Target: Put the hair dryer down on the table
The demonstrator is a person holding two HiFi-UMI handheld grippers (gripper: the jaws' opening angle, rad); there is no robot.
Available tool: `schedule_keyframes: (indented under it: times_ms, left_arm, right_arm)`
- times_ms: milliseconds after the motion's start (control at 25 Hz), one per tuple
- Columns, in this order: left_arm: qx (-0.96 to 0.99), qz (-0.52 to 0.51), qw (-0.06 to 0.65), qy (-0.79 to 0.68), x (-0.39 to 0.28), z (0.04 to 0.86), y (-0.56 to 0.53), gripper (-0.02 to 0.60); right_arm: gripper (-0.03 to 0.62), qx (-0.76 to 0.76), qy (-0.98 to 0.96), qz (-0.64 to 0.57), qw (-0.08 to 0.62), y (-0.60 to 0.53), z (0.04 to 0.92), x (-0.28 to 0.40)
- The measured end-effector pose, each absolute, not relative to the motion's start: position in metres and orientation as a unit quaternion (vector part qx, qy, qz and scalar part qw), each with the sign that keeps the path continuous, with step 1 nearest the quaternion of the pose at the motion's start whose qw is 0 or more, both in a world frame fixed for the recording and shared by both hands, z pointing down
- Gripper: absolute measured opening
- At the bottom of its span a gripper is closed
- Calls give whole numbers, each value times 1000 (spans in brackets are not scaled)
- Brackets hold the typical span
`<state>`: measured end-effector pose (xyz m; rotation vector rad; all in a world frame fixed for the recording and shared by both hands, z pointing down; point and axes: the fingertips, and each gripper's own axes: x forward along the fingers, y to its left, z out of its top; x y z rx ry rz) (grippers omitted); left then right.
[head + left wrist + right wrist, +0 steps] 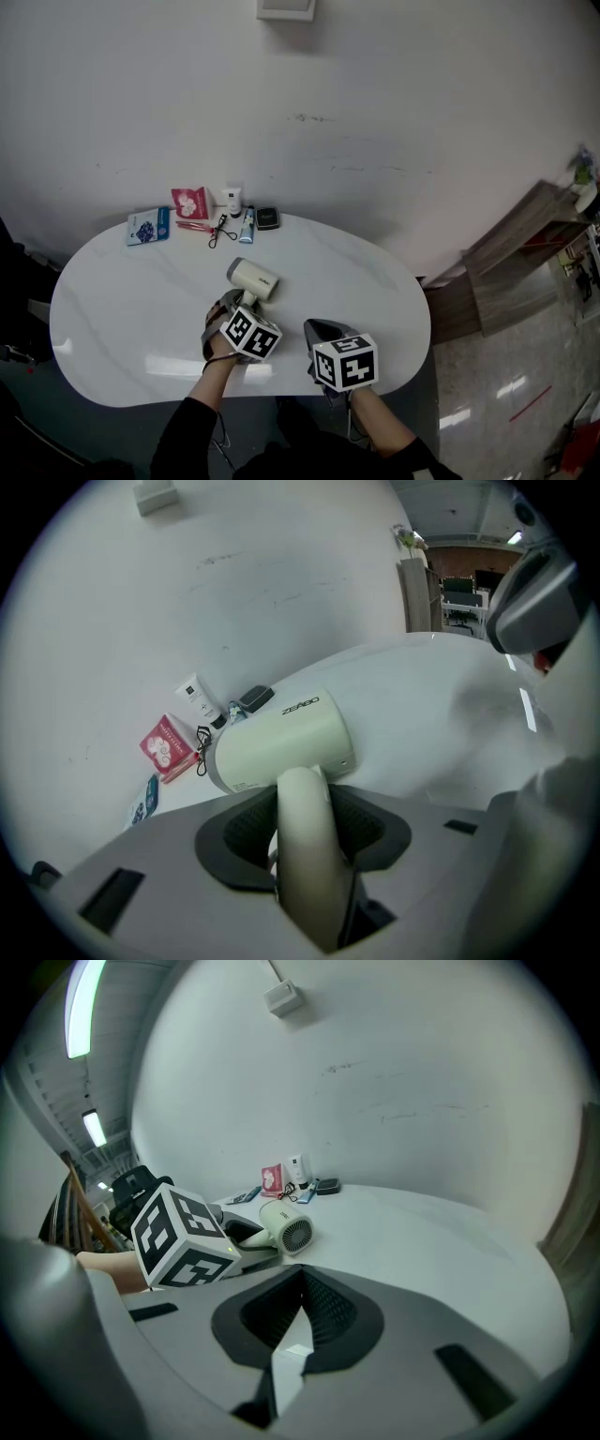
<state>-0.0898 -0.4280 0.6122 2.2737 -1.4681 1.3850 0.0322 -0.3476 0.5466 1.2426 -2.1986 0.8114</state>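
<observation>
With your left gripper (302, 832) holding its jaws wide around the handle (307, 864) of the hair dryer (254, 279), which seems to rest mid-tabletop (141, 309) at frame centre, a crooked pull-back could snag and drag it; your right gripper (300, 1321) sits closed, empty.

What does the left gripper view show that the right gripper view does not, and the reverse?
Only the left gripper view shows the brand print on the hair dryer and, end-on, its handle between the jaws of the left hand-held gripper. Only the right gripper view shows the dryer's grille end, the left marker cube and ceiling lights. Both show the white table and the red packet by the wall.
</observation>
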Motion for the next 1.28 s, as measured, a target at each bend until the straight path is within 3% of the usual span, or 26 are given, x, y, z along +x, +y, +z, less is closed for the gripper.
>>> schedule_keyframes:
  times_ms: [520,960,1160,1280]
  left_arm:
    - [781,414,-32,-467,-74,579,-411,176]
    - [807,341,15,-483,-84,554,-379,173]
    - [800,296,40,-520,-102,538,-363,144]
    - [790,266,31,-551,-114,519,-350,76]
  right_arm:
    - [2,456,-801,299,248,-339,551,34]
    - [2,458,-804,291,244,-319,544,26]
    - [2,457,-807,285,242,-305,540,20]
    - [2,460,-809,279,235,-295,535,18]
